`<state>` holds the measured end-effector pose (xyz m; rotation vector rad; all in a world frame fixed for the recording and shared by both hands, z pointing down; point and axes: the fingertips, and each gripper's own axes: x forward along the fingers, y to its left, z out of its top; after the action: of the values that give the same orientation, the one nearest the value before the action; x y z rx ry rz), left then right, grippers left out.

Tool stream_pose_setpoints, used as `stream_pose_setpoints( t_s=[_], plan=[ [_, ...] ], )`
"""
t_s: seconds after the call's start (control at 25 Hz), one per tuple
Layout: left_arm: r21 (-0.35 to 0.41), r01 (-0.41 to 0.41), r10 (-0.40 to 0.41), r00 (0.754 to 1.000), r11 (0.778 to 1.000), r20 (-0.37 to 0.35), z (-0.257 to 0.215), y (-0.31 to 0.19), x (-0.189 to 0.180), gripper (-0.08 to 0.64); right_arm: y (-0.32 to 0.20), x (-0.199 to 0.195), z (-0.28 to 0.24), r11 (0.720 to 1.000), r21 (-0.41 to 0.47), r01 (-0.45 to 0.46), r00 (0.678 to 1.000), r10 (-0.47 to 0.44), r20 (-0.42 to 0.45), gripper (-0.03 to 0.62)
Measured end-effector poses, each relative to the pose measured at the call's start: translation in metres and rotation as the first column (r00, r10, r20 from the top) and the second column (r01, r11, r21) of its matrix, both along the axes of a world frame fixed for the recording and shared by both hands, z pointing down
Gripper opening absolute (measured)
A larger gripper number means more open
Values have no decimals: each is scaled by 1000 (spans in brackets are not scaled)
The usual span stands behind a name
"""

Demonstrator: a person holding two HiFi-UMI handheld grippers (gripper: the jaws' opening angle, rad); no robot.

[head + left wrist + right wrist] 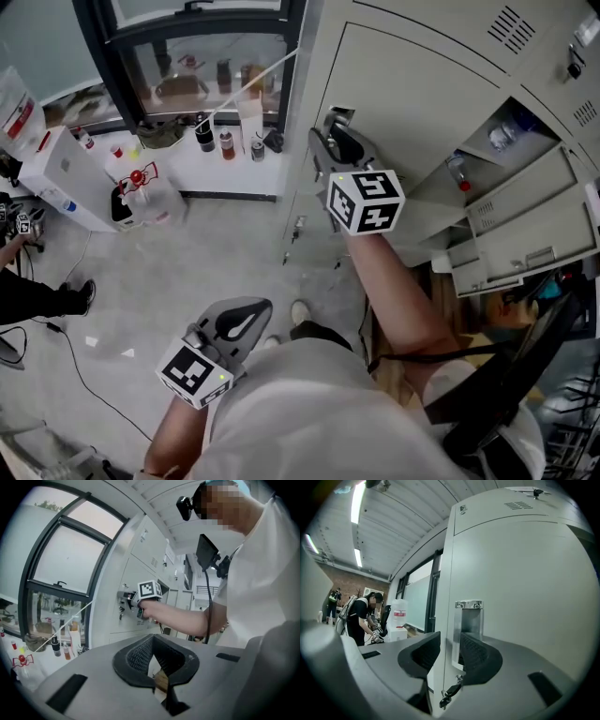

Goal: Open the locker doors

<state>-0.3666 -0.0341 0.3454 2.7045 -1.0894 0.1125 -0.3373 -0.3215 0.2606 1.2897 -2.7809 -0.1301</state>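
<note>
The tall grey locker door (422,103) (525,583) fills the upper right of the head view. My right gripper (330,133) (451,656) is at that door's left edge, at its metal handle recess (469,616). One jaw lies on each side of the edge, shut on it. A key (450,693) hangs from the lock just below. My left gripper (255,309) (159,681) hangs low near the person's waist, away from the lockers, shut and empty. In the left gripper view the right gripper's marker cube (147,590) shows against the lockers.
Further right, other locker doors (525,216) stand open, with a bottle (457,173) on a shelf inside. A white counter (178,169) with several small bottles and a water jug (150,199) runs under the window. Another person (37,291) (361,618) stands at the left; cables cross the floor.
</note>
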Motion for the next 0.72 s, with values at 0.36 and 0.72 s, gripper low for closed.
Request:
stream_pose_setpoints(
  t_s=[0.36, 0.72],
  plan=[
    [-2, 16, -16, 1000, 1000, -3, 5, 9, -19, 11, 0, -3, 2, 999, -19, -47, 999, 47, -4, 97],
    [2, -2, 2, 1000, 1000, -23, 6, 23, -19, 11, -1, -1, 2, 996, -75, -56, 998, 57, 16, 98]
  ],
)
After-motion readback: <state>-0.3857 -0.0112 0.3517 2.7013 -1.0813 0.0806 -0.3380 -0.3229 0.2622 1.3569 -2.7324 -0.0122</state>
